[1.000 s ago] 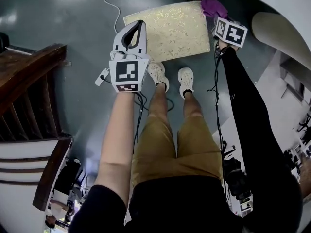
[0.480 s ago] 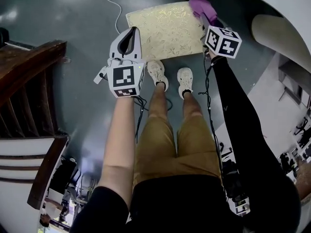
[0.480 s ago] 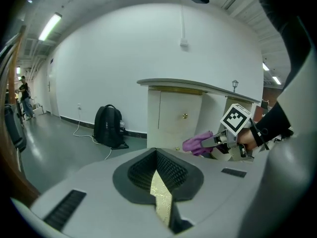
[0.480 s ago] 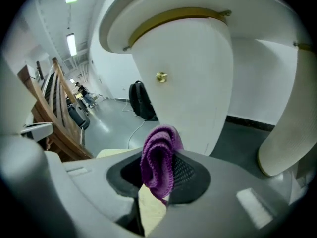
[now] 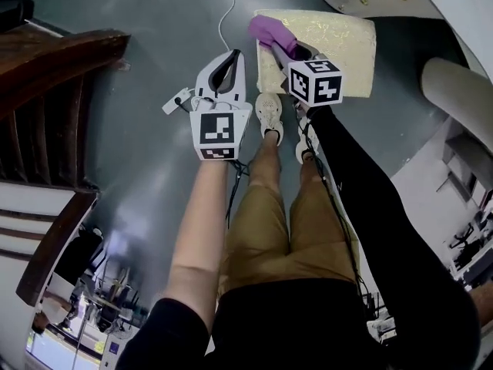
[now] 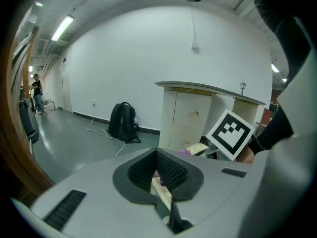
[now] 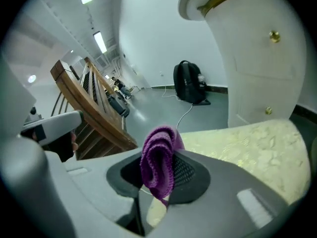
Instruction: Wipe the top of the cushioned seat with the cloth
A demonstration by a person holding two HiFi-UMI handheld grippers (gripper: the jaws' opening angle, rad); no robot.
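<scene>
Pinching bunched cloth (image 5: 269, 31) in right gripper (image 5: 283, 45), at seat's (image 5: 343, 41) 10 o'clock corner. Noted left gripper (image 5: 233, 54) pressed together, empty. Risk: losing cloth to fabric drag, or sliding off edge.

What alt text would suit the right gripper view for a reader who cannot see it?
The right gripper is shut on a folded purple knitted cloth, with a cream, gold-patterned cushioned seat beside it to the right. Behind are a wooden stair railing, a black backpack and a white cabinet.
</scene>
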